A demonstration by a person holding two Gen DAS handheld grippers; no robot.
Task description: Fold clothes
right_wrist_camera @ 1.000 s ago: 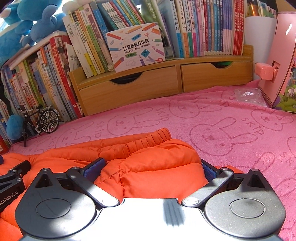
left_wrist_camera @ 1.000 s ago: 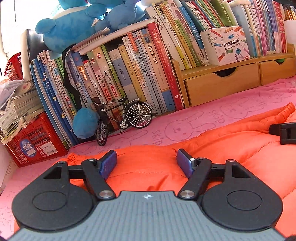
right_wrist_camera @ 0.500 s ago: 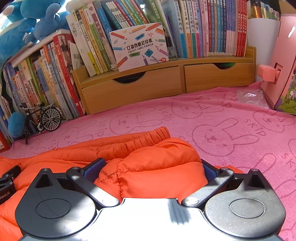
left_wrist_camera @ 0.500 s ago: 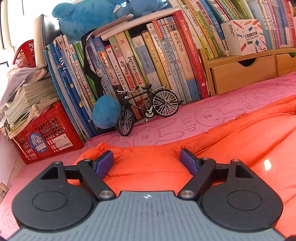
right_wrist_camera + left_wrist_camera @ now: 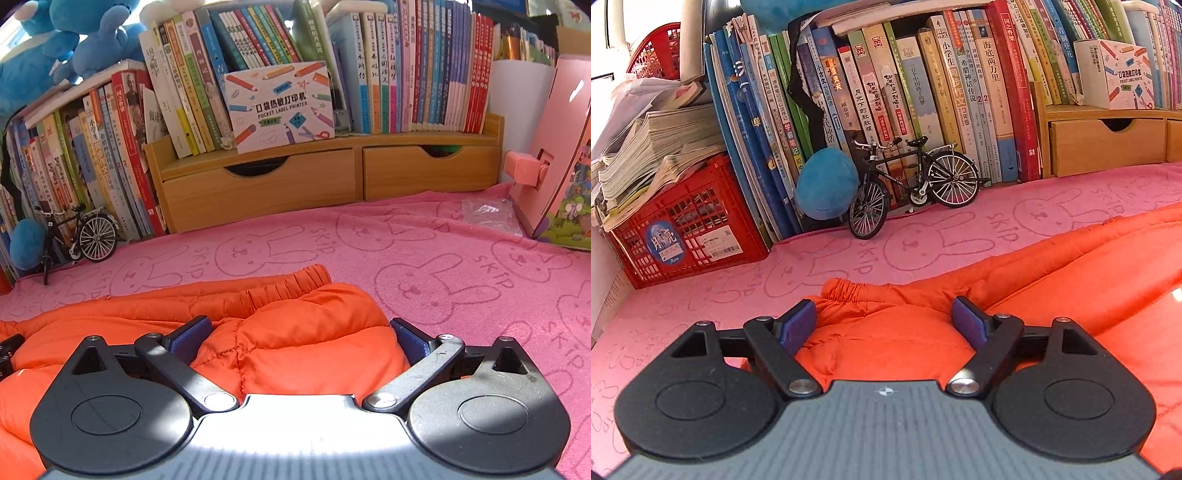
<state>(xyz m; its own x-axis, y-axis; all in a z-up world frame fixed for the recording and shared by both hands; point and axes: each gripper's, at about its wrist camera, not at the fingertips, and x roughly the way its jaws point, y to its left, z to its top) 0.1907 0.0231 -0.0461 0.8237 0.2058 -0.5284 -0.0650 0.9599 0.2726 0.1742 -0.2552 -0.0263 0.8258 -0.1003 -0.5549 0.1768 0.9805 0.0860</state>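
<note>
Orange puffy quilted jacket (image 5: 1052, 295) lies on the pink rabbit-print surface (image 5: 443, 258); left hand-held gripper (image 5: 884, 325) and right hand-held gripper (image 5: 299, 339) stand wide over its elastic cuffs, so next I judge both must close on them

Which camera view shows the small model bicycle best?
The left wrist view: the model bicycle stands whole and large before the books. In the right wrist view the same bicycle is small, near the left edge.

Orange jacket (image 5: 1052, 295): your left view cuts it off at the right edge.
Blue plush toys (image 5: 55, 48): cropped at your right view's top-left corner.
Book spines (image 5: 443, 74): lettering too small.
</note>
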